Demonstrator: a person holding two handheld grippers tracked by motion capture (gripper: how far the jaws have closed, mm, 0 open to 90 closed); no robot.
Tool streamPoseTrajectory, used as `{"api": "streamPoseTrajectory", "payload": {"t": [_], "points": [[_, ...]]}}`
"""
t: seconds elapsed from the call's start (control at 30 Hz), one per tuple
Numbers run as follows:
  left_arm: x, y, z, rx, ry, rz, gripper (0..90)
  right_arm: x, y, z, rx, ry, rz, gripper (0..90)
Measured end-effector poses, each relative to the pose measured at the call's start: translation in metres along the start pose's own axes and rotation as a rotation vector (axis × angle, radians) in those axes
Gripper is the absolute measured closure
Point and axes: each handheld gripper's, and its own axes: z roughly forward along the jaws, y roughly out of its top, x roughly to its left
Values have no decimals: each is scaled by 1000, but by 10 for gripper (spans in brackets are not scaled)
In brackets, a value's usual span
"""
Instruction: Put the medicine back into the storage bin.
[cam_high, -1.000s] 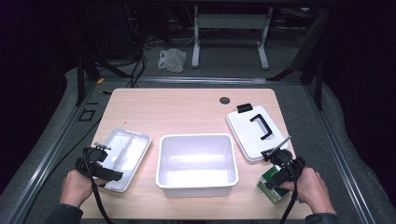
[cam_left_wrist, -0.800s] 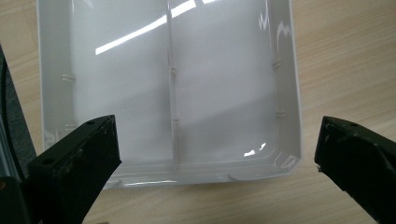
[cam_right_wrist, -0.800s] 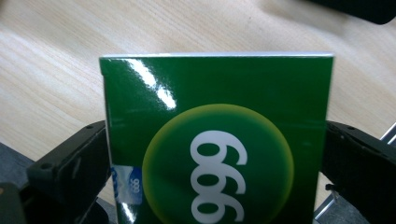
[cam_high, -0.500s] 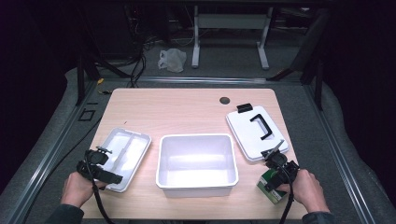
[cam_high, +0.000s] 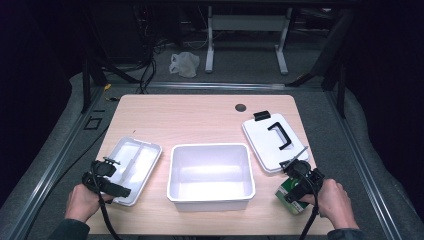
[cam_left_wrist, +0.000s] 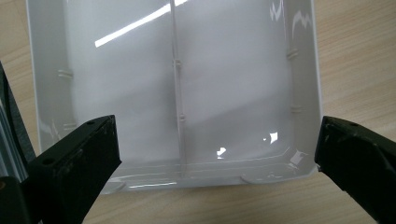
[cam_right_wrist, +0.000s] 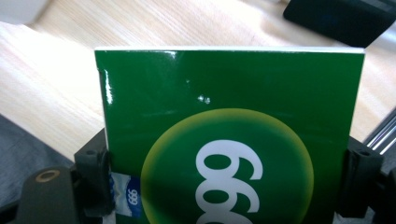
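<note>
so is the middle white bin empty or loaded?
Empty. The high view shows the white bin with a bare floor; its lid lies off to the side.

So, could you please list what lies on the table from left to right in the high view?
Left claw → shallow divided tray → deep white bin → white lid with black handle → green box in the right claw.

Overhead-lit desk (cam_high: 200, 115) in dark surroundings.
Bright glare streaks the white divided tray (cam_left_wrist: 233, 84) and the open bin (cam_high: 210, 172); the green box (cam_right_wrist: 229, 140) is sharp, while the background behind it blurs.
</note>
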Motion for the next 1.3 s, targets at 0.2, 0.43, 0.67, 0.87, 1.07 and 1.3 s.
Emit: {"api": "streamPoseTrajectory", "payload": {"t": [0.2,0.43,0.67,0.87,1.07,1.3], "points": [[-1,0,1,2,-2,8,0,2,1,-19,-44,-16,-3,161],[-4,1,0,-4,-5,17,0,5,16,-40,-48,-18,-37,162],[-2,1,-1,-13,-5,10,0,5,27,-59,-64,-32,-58,163],[-2,1,-1,-13,-8,12,0,1,35,-75,-80,-34,-73,164],[-2,2,-2,-14,-10,11,0,-3,45,-81,-78,-34,-84,164],[-1,2,-2,-18,-13,9,0,1,67,-89,-73,-38,-144,165]]}}
